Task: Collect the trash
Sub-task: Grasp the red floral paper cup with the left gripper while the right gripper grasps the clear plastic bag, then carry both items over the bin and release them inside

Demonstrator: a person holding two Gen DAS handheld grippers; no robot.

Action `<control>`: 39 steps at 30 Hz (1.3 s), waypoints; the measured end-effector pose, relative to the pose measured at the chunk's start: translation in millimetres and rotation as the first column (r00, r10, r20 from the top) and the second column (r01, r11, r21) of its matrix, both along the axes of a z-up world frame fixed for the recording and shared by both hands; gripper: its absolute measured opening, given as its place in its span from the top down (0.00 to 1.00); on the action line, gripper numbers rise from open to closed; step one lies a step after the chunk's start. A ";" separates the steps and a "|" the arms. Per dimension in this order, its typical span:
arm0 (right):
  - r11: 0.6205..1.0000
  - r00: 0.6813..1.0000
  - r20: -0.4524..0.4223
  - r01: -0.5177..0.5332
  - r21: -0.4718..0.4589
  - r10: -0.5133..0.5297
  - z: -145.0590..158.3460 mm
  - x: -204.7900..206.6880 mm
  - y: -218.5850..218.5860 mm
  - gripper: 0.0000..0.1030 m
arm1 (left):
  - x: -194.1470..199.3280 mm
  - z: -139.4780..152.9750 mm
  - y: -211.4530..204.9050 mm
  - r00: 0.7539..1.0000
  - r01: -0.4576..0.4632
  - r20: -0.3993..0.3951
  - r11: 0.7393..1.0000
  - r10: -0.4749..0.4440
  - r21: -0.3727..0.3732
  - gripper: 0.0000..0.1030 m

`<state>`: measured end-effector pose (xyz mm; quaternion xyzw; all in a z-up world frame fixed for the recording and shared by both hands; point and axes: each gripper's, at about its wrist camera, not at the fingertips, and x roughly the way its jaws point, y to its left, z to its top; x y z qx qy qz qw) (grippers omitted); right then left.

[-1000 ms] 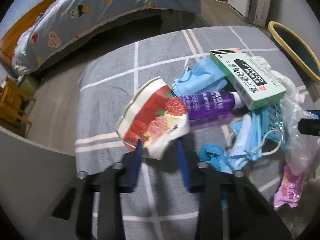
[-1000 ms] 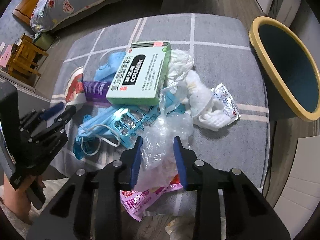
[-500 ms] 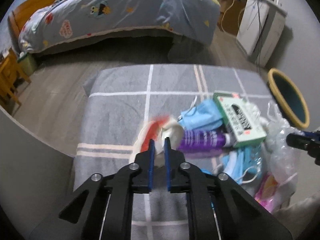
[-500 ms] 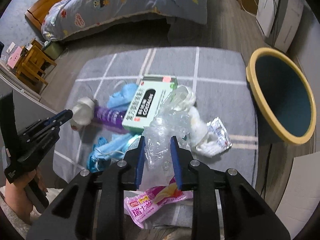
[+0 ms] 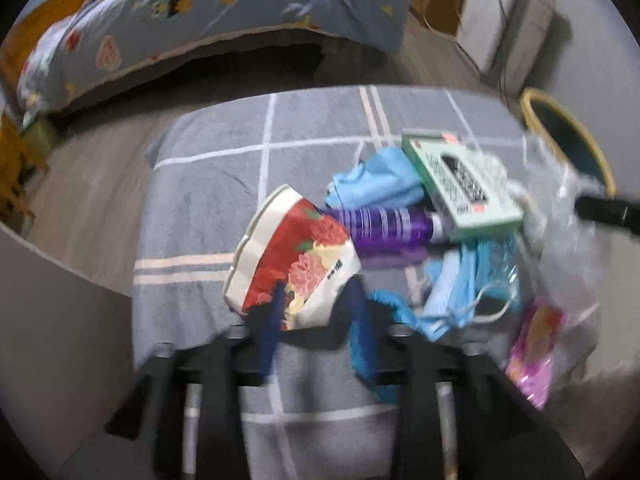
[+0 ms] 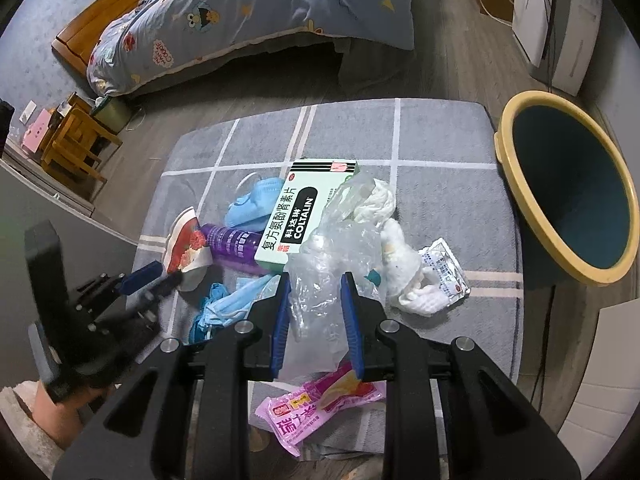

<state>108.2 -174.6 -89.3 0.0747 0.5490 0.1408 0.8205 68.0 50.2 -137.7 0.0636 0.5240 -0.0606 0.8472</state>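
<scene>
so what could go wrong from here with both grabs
The left gripper straddles only the crushed paper cup's bottom edge, so it may slip out or crumple further. The clear plastic bag between the right gripper's fingers is thin and slack; lifting it could drag along the pink snack wrapper beneath or slide free before reaching the bin.

A rug point(image 6: 440, 184) lies on the floor with a bed point(image 6: 248, 12) behind it and a bin point(image 6: 568, 188) at its right edge. On the rug, a paper cup point(image 6: 186, 246) lies leftmost, a bottle point(image 6: 232, 242) beside it, a box point(image 6: 304, 220) overlapping the bottle, a plastic bag point(image 6: 332, 264) in front.
</scene>
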 end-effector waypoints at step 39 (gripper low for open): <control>0.978 0.953 0.230 0.177 0.110 -0.198 89.9 41.1 -131.9 0.76 | 20.2 138.4 -82.2 0.931 0.188 0.341 0.973 -0.133 -0.135 0.89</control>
